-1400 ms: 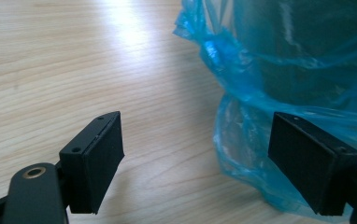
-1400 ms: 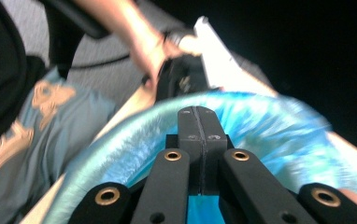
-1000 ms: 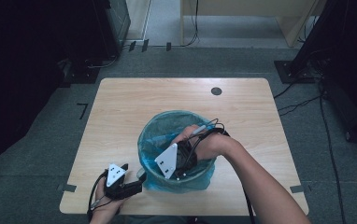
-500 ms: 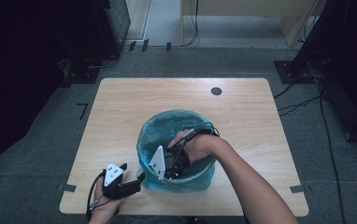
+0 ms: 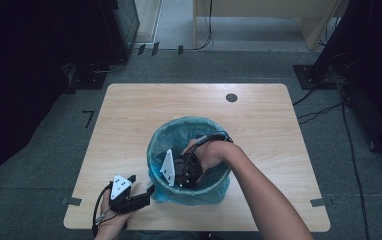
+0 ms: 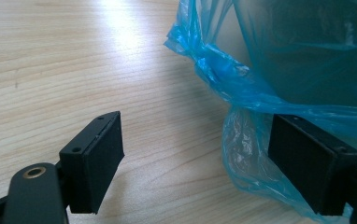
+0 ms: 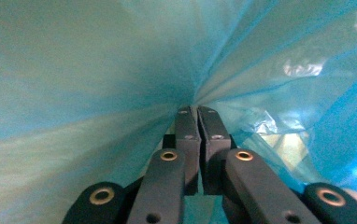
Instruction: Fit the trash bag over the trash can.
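High view: right gripper deep inside blue bag, jaws together; left gripper agape beside bin near table front edge.

The bin stands on the near part of the surface, the right claw inside it and the left claw just left of it.

You see a translucent blue bin liner, black tongs, and a pale wood-grain counter.
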The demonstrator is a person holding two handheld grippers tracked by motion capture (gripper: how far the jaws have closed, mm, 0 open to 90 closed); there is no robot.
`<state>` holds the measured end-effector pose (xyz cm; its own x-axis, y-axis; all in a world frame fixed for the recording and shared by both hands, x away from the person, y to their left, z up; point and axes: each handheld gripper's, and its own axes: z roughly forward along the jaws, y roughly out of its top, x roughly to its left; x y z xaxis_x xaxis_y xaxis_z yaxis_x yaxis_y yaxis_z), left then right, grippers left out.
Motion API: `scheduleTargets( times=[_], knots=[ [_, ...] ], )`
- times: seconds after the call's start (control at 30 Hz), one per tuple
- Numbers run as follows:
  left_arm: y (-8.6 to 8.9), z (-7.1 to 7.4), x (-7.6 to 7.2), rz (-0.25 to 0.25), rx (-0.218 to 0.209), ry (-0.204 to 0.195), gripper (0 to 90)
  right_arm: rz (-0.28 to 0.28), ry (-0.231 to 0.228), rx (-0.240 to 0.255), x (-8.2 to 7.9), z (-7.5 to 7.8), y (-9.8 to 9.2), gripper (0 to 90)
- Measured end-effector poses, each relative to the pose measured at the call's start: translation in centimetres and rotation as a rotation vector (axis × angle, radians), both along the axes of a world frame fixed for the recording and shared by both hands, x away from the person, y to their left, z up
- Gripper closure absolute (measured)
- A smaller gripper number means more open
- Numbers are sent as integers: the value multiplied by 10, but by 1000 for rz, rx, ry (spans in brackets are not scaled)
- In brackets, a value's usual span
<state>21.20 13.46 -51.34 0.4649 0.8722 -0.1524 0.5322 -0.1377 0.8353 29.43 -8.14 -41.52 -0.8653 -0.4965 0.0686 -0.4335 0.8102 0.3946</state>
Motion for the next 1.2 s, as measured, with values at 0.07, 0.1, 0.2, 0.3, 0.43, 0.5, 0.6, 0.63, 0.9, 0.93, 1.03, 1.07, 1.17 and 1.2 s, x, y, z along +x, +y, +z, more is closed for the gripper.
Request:
scheduleTargets(
  times=[0.07, 0.1, 0.2, 0.3, 0.43, 0.5, 0.6, 0.63, 0.9, 0.93, 1.03, 1.07, 1.17, 1.2],
  knots=[
    [0, 0, 0, -4, 0, -3, 178, 7, -8, -13, 1, -2, 0, 900],
    [-1, 0, 0, -5, 1, -3, 178, 8, -17, -18, 2, -4, 0, 900],
    [-1, 0, 0, -4, 4, -2, 179, 1, -31, -31, 3, -7, 0, 900],
    [-1, 0, 0, -1, 4, -3, 179, -5, -41, -10, 4, -4, -1, 900],
    [0, 0, 0, 3, 1, -1, 179, -15, -54, 46, 2, 4, -1, 900],
    [-1, 0, 0, 0, 3, -1, 179, -17, -60, 56, 2, 6, -1, 900],
    [-1, 0, 0, 0, 3, -2, 179, -17, -65, 63, 0, 11, -2, 900],
    [-1, 0, 0, 1, 3, -2, 179, -17, -71, 65, 0, 13, -3, 900],
    [-2, 0, 0, 1, 4, 5, 179, 43, -144, 105, -15, 49, -8, 900],
    [-2, 0, 0, 0, 4, 3, 179, 47, -149, 111, -16, 53, -9, 900],
    [-3, 0, -1, -1, 10, 1, 180, 50, -189, 158, -17, 71, -11, 900],
    [-4, 0, -1, 0, 8, 1, 182, 46, -197, 179, -17, 76, -13, 900],
    [-5, -1, 1, 9, -17, 9, 227, 21, -234, 238, -12, 91, -18, 900],
    [-6, -1, 2, 17, -23, 14, 257, 15, -245, 252, -11, 94, -19, 900]
  ],
)
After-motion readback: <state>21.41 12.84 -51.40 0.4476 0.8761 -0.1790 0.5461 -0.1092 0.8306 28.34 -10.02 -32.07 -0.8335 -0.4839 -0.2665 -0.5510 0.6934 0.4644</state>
